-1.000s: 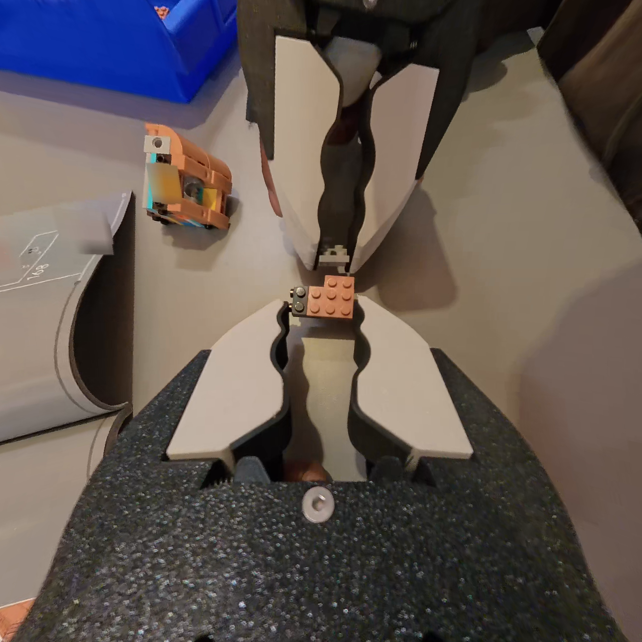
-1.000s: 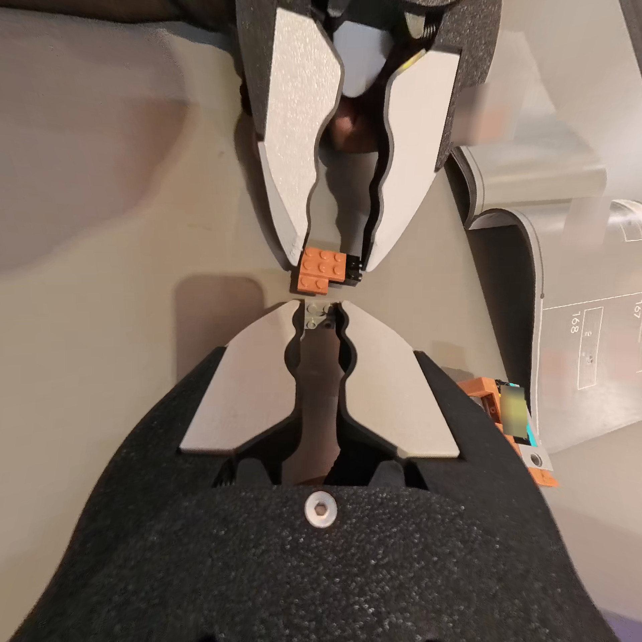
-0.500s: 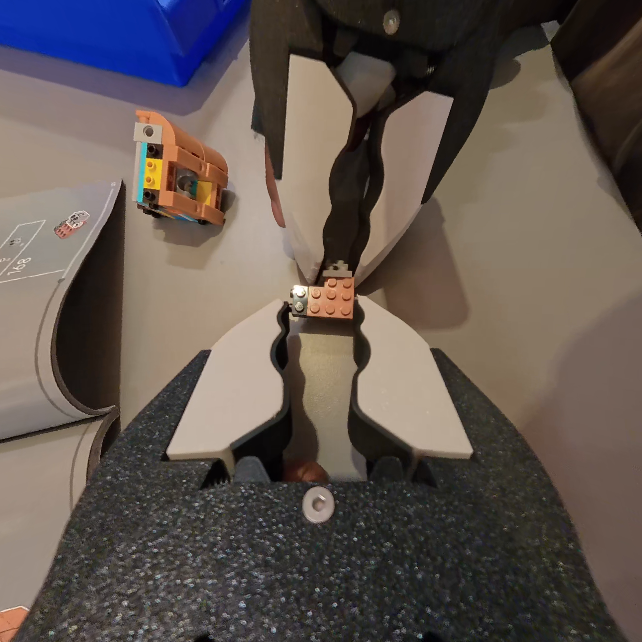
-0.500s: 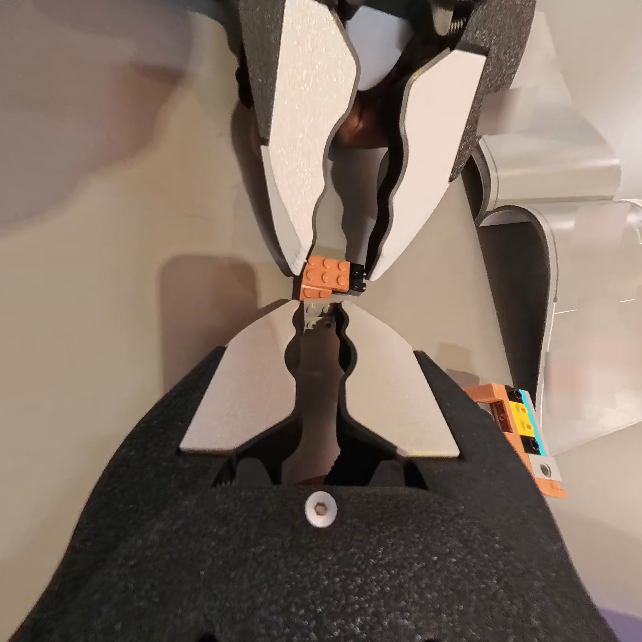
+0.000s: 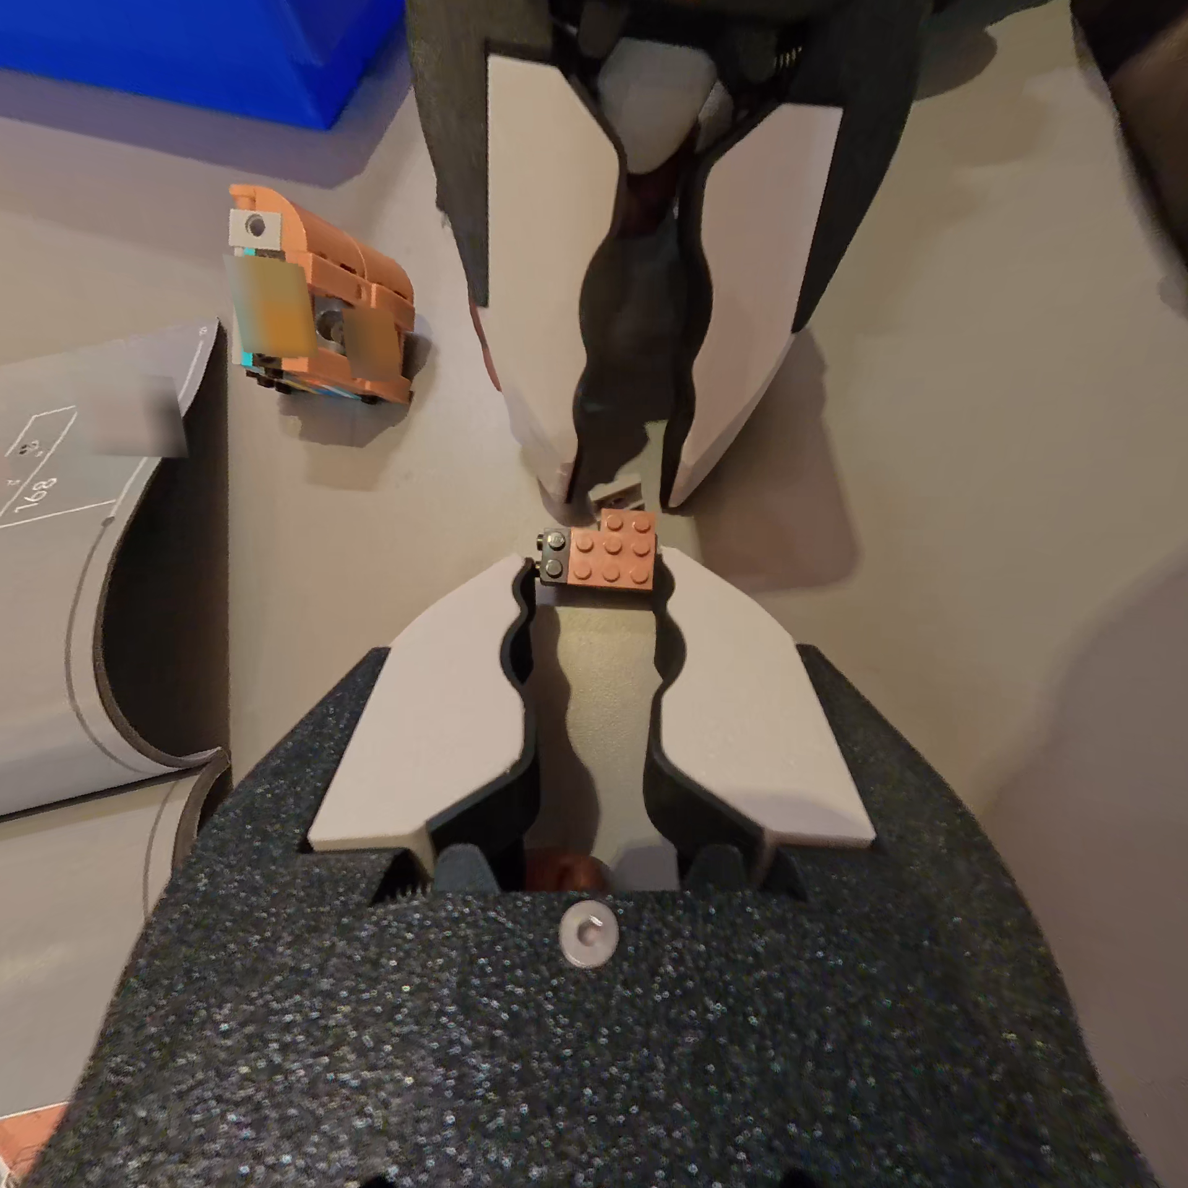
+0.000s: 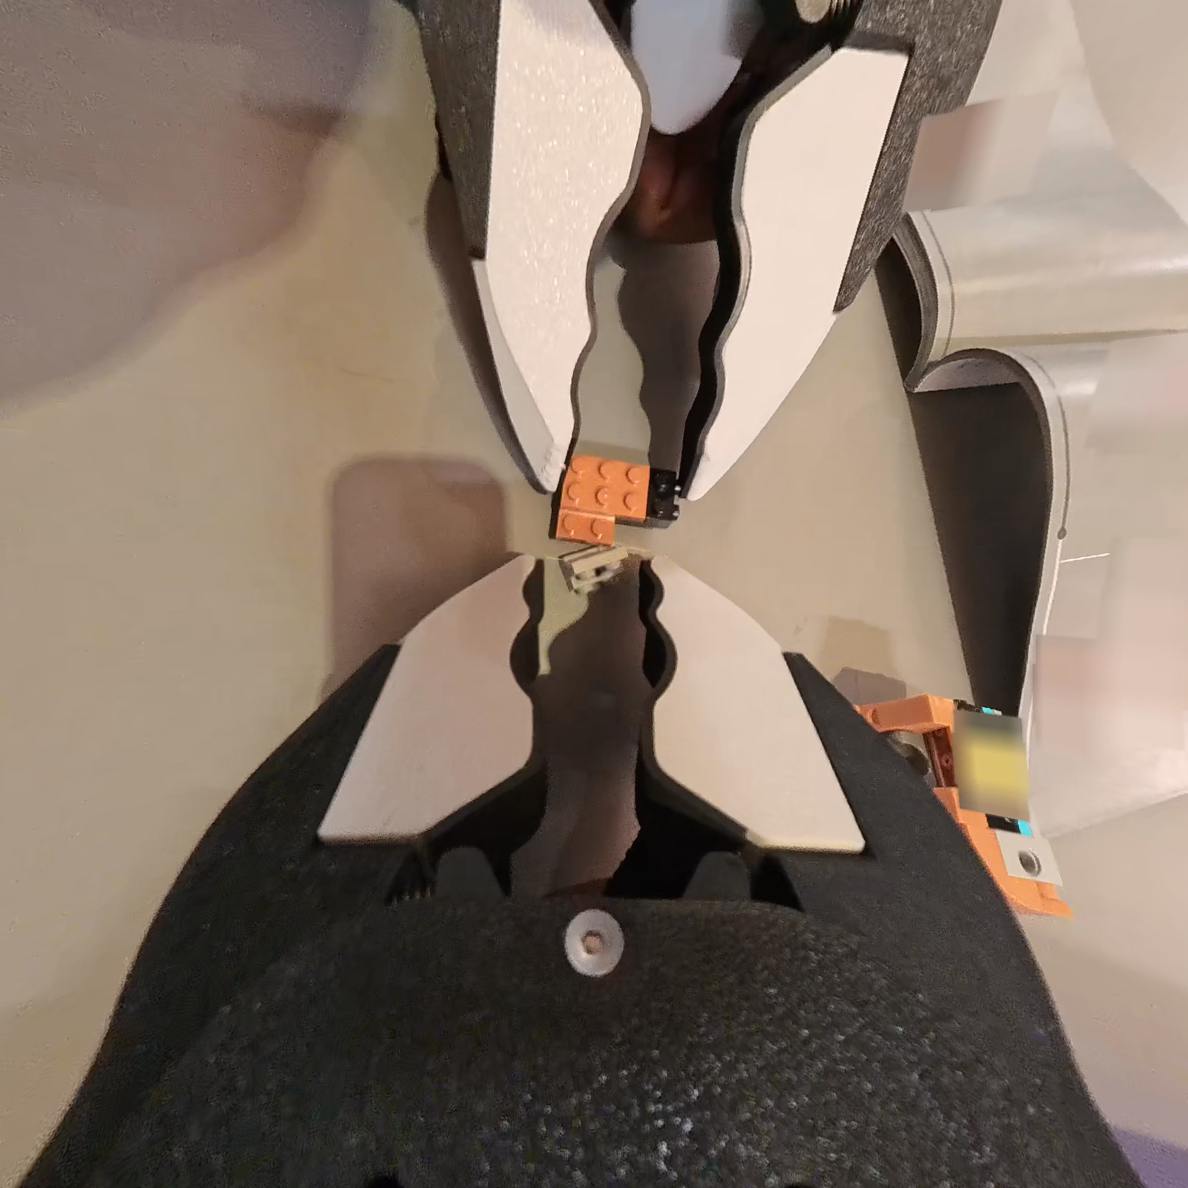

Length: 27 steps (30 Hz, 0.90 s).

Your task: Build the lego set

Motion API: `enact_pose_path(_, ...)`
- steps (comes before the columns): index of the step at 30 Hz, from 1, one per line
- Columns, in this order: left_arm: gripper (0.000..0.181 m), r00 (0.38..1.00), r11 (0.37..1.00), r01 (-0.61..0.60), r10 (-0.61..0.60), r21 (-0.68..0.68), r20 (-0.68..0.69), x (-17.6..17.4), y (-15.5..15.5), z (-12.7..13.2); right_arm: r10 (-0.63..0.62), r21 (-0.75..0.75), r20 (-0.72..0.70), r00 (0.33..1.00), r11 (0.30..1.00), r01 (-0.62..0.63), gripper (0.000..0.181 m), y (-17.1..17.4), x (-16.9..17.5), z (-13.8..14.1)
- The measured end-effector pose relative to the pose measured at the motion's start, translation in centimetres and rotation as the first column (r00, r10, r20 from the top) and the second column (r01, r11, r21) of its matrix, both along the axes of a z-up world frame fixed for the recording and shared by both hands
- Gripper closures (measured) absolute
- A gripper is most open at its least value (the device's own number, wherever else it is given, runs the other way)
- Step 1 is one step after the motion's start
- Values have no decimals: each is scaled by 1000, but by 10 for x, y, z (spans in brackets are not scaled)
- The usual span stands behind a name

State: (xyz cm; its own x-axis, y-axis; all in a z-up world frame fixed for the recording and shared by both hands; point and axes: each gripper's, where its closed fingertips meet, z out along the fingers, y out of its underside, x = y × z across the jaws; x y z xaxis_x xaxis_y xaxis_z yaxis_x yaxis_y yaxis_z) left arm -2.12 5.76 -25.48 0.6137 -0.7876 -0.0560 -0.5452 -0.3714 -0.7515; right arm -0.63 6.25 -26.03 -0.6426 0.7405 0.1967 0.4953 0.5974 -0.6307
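Orange brick plate (image 5: 614,556) with black piece pinched by left tongs (image 5: 598,569) above worktop (image 5: 964,450), small grey piece (image 6: 591,566) loose between parted right tongs (image 6: 588,566), just beside, half-built orange model (image 5: 321,308) near booklet (image 5: 64,578) with printed numbers, blue bin (image 5: 193,51) behind

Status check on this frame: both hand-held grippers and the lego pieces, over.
Left hand-held gripper shut on orange-and-black lego piece. Right hand-held gripper open, small grey piece tilted loose between its tips. Pieces not joined. Nothing in between.

Opposed close wrist views, downward-angled
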Motion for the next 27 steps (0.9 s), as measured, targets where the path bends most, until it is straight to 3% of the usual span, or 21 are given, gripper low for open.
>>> enact_pose_path(6, 146, 1000, 1000, 2, -1, -19, 23, 2, -3, 3, 13, -29, 30, 999, 1000, -12, 151, 2, 5, -1)
enact_pose_path(13, 146, 1000, 999, 7, -7, -40, 10, 4, -4, -1, 17, -20, 12, 1000, 1000, -17, 166, 0, 2, -1)
enact_pose_path(27, 146, 1000, 998, -8, 8, -55, 9, 5, -4, -1, 19, 32, 16, 1000, 999, -20, 164, -2, 6, 1)
